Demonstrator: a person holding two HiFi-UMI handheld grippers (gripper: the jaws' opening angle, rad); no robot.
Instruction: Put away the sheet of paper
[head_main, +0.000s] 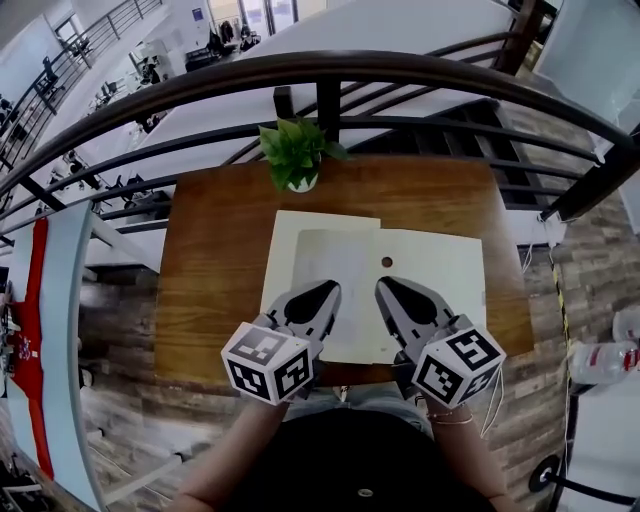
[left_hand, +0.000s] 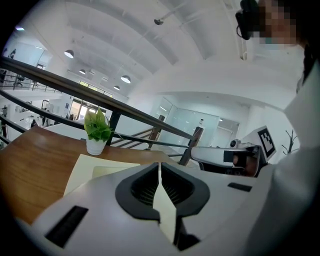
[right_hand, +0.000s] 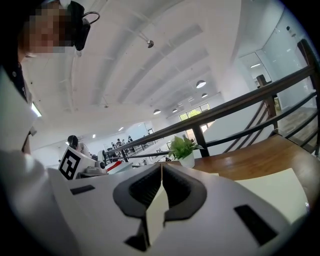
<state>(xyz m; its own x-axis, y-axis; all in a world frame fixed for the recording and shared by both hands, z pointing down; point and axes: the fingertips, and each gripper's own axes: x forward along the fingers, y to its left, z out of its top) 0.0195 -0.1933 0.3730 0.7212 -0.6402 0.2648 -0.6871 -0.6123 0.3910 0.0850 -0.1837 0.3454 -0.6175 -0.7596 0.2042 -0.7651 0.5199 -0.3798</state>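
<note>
A pale sheet of paper (head_main: 335, 265) lies on a cream folder (head_main: 445, 275) spread open on the wooden table (head_main: 210, 270). A small brown dot (head_main: 387, 262) marks the folder near the sheet's right edge. My left gripper (head_main: 322, 292) and right gripper (head_main: 388, 288) sit side by side over the sheet's near part, tips pointing away from me. In the left gripper view the jaws (left_hand: 160, 175) are closed with a thin cream strip of paper pinched between them. The right gripper (right_hand: 161, 180) shows the same: shut, with a paper edge running through the gap.
A small potted plant (head_main: 295, 155) stands at the table's far edge, just beyond the folder. A dark metal railing (head_main: 330, 75) runs behind the table, with a drop to a lower floor past it. Bare wood lies left of the folder.
</note>
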